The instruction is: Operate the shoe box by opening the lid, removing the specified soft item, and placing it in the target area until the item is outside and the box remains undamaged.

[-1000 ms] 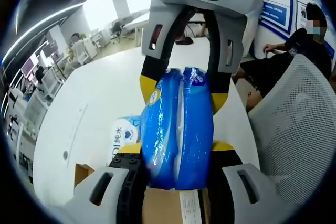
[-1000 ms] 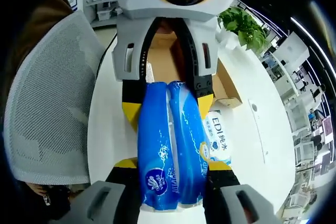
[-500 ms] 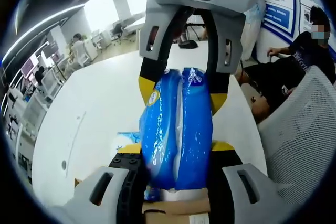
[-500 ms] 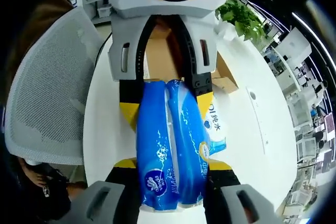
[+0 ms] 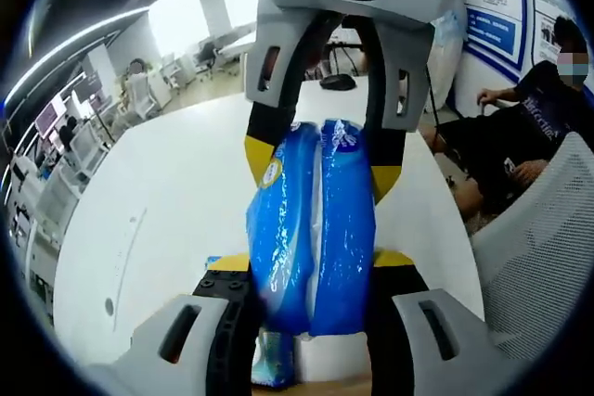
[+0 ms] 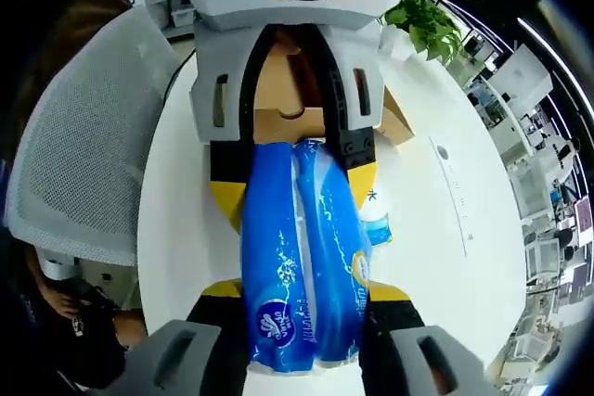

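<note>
I see my left gripper point(image 5: 312, 271) and right gripper point(image 6: 302, 299) both clamped on the blue tissue pack point(image 5: 314, 229), one at each end, mid-frame above the white table point(image 5: 167, 201); since a second ago the cardboard shoe box point(image 6: 278, 99) has slid out of the left gripper view's bottom edge, and in the right gripper view it sits higher in frame; the second pack point(image 6: 376, 220) lies at centre right, now mostly hidden.
</note>
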Available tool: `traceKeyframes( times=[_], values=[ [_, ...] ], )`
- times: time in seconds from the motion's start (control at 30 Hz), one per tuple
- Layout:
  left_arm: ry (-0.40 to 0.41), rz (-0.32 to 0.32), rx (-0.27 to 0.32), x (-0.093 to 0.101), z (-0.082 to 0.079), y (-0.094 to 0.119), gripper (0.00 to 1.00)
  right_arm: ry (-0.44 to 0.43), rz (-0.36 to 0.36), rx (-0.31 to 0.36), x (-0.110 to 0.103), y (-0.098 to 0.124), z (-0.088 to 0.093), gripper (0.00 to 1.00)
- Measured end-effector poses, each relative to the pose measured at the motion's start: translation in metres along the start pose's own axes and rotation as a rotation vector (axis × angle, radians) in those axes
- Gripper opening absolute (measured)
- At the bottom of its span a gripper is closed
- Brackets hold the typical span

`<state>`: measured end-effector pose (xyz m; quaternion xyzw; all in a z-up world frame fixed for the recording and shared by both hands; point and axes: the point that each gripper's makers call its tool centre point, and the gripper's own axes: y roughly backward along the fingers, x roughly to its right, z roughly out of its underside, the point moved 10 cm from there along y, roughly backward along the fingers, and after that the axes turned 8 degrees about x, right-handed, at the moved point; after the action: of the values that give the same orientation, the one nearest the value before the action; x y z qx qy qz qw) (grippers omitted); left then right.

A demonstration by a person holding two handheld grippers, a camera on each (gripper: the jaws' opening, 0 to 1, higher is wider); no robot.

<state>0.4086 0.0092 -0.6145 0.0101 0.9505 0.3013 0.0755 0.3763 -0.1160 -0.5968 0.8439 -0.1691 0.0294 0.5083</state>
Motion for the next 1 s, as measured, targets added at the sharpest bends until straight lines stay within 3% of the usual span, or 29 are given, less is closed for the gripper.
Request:
traceKeyframes(
  times=[1.0],
  values=[
    [-0.001, -0.026, 0.0, -0.046, -0.013, -0.062, 0.43, 0.015, 0.016, -0.079, 0.055, -0.007, 0.049, 0.42]
  ],
)
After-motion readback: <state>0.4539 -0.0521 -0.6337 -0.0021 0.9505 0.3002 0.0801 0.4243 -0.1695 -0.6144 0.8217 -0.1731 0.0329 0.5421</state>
